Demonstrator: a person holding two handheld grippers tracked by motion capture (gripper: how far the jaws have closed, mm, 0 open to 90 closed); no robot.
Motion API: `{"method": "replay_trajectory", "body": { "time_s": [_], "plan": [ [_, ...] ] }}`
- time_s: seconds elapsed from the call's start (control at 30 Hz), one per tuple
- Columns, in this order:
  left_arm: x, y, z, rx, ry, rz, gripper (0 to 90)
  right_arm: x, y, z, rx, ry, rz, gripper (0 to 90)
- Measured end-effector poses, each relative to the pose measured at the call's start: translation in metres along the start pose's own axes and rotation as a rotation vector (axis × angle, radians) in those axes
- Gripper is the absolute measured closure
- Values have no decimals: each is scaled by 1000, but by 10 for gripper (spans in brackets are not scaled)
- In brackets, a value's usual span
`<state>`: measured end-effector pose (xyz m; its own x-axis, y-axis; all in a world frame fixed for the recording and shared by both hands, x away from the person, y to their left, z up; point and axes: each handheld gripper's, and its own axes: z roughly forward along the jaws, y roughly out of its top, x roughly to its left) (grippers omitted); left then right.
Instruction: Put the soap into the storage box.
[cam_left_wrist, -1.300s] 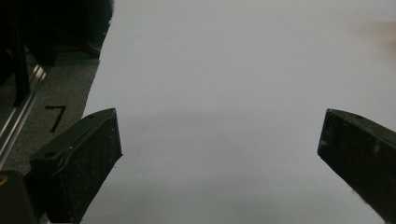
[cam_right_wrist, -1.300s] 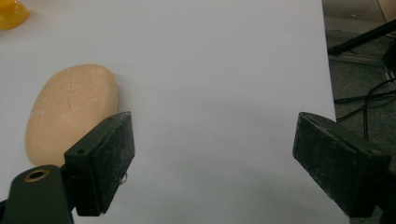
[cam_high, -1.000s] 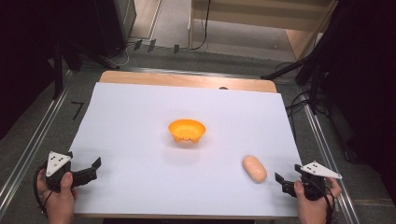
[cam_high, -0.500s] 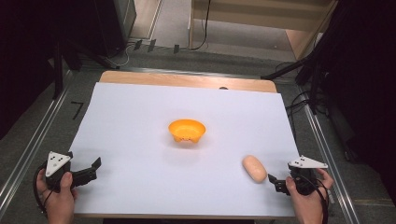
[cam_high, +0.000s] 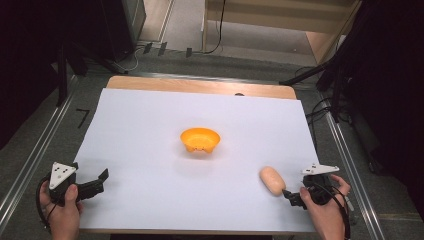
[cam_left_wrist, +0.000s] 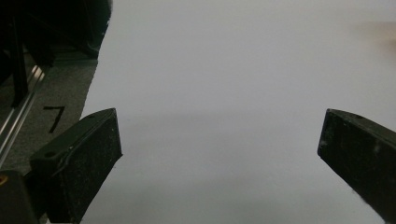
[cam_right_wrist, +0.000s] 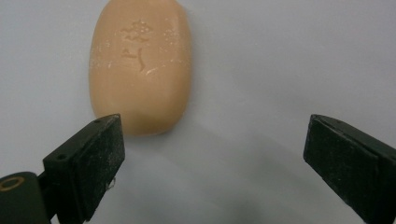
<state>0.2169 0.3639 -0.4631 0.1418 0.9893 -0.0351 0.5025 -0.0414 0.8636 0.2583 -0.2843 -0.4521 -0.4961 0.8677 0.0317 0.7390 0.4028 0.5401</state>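
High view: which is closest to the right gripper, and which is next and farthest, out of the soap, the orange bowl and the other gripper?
From the right gripper:
1. Soap, just beside its jaws.
2. Orange bowl, mid-table.
3. Left gripper, at the table's opposite side.

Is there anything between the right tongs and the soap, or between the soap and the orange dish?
Nothing visible. The open right tongs sit just short of the soap, and bare white sheet separates soap and dish.
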Motion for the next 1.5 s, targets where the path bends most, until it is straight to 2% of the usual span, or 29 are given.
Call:
{"method": "replay_trajectory", "body": {
  "time_s": [0.3, 0.77, 0.93, 1.2, 1.4, 1.5],
  "plan": [
    [0, 0, 0, 0, -1, 2, 0, 7, 9, 7, 57, 19, -24, 49],
    [0, 0, 0, 5, -4, 3, 0, 19, 28, 18, 87, 35, -25, 79],
    [0, 0, 1, 7, -5, 5, 0, 25, 35, 23, 102, 38, -16, 131],
    [0, 0, 1, 7, -3, 4, 0, 31, 43, 33, 145, 25, 33, 176],
    [0, 0, 1, 10, -5, 2, 0, 35, 47, 35, 158, 16, 42, 247],
    [0, 0, 1, 10, -6, 3, 0, 36, 49, 37, 165, 15, 40, 320]
  ]
}}
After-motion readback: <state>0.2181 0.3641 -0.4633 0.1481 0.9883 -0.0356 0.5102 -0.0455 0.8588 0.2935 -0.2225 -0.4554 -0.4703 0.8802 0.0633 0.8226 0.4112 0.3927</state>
